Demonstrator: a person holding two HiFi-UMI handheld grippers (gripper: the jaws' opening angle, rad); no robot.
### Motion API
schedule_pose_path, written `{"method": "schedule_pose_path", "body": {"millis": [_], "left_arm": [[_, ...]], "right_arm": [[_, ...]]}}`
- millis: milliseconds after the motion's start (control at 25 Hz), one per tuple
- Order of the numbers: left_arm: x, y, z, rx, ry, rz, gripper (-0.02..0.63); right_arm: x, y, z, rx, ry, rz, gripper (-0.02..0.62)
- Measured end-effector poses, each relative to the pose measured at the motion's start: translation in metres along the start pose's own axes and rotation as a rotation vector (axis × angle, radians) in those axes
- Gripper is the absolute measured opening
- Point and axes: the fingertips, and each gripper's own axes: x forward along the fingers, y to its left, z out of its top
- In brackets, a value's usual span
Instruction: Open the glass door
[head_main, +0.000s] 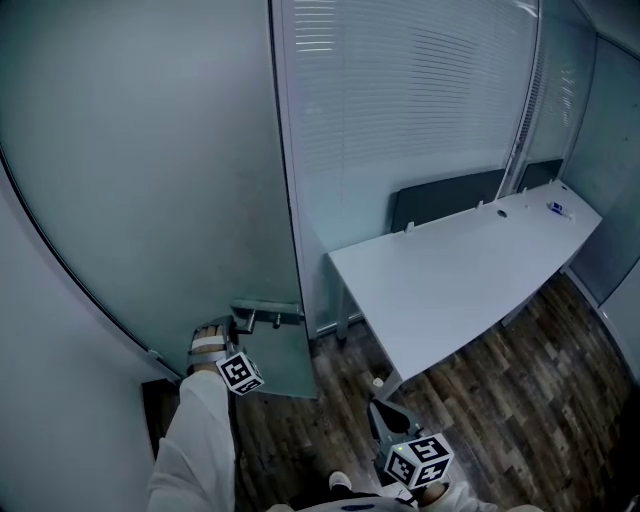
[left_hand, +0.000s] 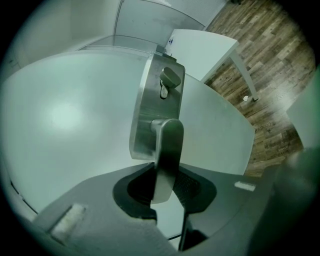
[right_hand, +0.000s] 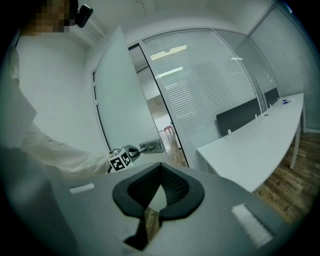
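Left gripper (left_hand: 165, 189): my jaws clamp narrow on the brushed-steel lever handle (left_hand: 168, 150) | frosted glass door (head_main: 150, 200): at my left, standing ajar | right gripper (right_hand: 151, 202): jaws together, nothing held, near the white rectangular desk (head_main: 450, 280)

Left gripper (left_hand: 166, 174) clamping its jaws on the lever handle (left_hand: 168, 142), handle projecting from a steel lock plate (left_hand: 146, 102) on the frosted glass door (left_hand: 65, 115), white table (left_hand: 200, 47) standing on wood-plank floor (left_hand: 272, 65) beyond.
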Motion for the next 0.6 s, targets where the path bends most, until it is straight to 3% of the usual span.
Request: {"method": "schedule_pose_path", "body": {"millis": [600], "left_arm": [[-0.038, -0.021, -0.017, 0.011, -0.081, 0.001, 0.084]], "right_arm": [[-0.016, 0.072, -0.027, -0.004, -0.017, -0.023, 0.003]]}}
